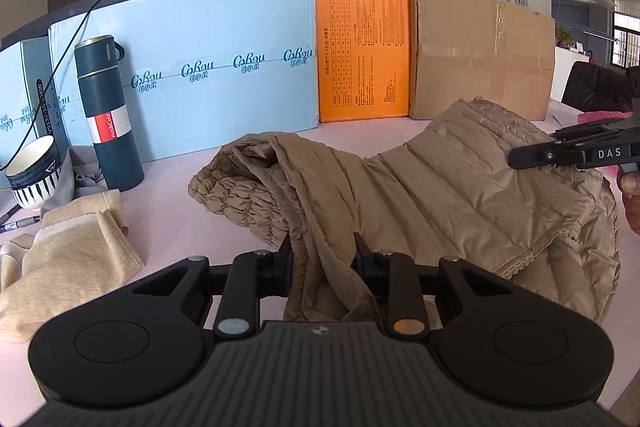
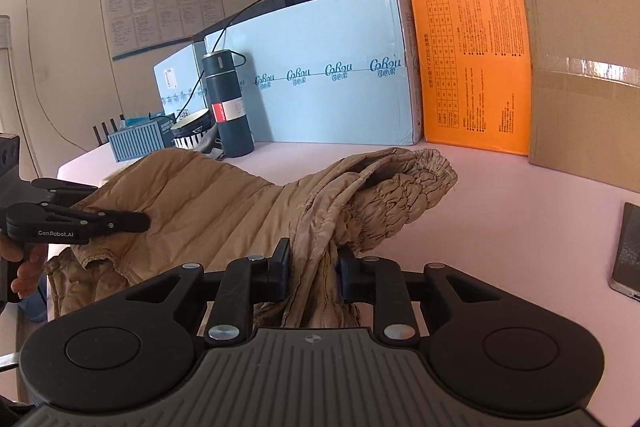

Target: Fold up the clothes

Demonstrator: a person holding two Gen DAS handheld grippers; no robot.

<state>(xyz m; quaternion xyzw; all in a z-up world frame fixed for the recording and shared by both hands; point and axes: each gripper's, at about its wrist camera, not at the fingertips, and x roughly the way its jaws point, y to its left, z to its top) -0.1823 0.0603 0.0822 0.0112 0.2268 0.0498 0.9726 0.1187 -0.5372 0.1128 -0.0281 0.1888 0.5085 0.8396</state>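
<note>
Jacket (image 1: 460, 179), tan and quilted, draped in a puffy arc over the pink table (image 1: 168, 179).
Your left gripper (image 1: 323, 259) has its jaws closed most of the way on a bunched fold of thin, wrinkled fabric beside the ruched elastic cuff (image 1: 236, 191); your right gripper (image 2: 313, 263) pinches a similar gathered fold. Far left stand a dark matte flask (image 1: 108, 115) and a striped bowl (image 1: 34, 171), with a soft beige cloth (image 1: 76, 251) lying nearer.
</note>
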